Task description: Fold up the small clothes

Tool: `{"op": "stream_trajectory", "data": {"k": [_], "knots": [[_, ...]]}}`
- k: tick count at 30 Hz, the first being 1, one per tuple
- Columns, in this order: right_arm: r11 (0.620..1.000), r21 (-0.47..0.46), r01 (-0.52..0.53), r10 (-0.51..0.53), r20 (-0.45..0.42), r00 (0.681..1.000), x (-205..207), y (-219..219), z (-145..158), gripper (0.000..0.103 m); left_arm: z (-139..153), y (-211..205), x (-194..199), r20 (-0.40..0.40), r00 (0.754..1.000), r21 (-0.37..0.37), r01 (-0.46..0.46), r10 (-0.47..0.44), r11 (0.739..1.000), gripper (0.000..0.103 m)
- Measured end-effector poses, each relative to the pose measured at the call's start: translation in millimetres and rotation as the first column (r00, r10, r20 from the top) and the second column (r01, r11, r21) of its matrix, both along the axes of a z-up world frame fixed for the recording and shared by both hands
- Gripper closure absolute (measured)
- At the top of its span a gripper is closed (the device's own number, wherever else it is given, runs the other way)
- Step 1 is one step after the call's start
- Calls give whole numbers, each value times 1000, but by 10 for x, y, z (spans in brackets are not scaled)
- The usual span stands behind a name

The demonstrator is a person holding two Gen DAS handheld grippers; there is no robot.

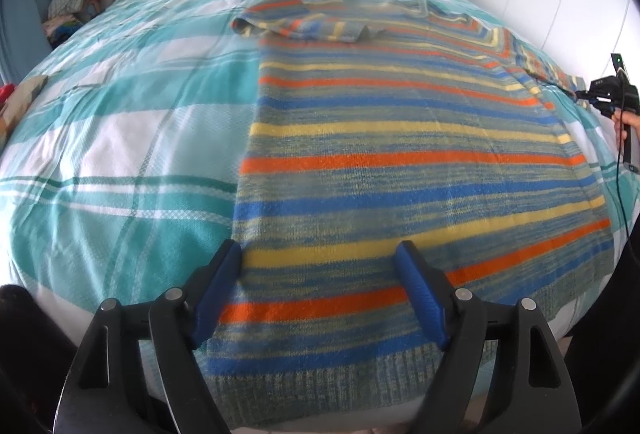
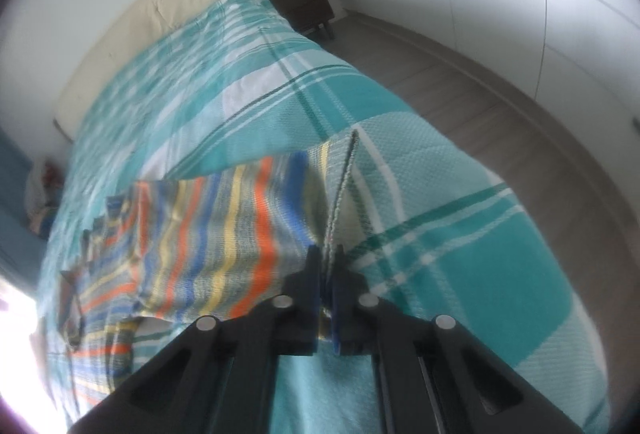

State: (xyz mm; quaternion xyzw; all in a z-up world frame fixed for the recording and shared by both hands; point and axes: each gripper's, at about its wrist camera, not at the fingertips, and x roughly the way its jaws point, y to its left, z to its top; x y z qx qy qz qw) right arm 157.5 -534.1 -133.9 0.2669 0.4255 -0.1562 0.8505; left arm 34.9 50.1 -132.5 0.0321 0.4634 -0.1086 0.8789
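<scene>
A knitted sweater striped in orange, blue, yellow and grey-green [image 1: 400, 154] lies spread flat on a bed covered by a teal-and-white checked bedspread [image 1: 120, 138], its ribbed hem at the near edge of the mattress. The left hand-held gripper [image 1: 320, 266] hovers over that hem with its blue-padded fingers [image 1: 216, 290] spread wide and nothing between them. One sleeve is folded across the top of the sweater near the collar. The right hand-held gripper [image 2: 329, 266] is clenched on the cuff edge of the other sleeve [image 2: 224, 234], which stretches out sideways, lifted slightly off the bedspread as far as the blurred right wrist view lets one judge. A cream headboard cushion [image 2: 140, 26] lines the far end, a dark wooden nightstand [image 2: 304, 4] stands beside it, and a heap of mixed clothes [image 1: 76, 6] sits to the left of the bed.
</scene>
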Motion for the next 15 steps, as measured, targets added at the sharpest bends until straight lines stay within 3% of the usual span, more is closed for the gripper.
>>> {"op": "stream_trajectory", "data": {"k": [15], "knots": [[998,32,50,-49,-16,999,-52,-91,-75,100,-9,-14,-10,-1,1000,19,6,-6,1000,21]]}}
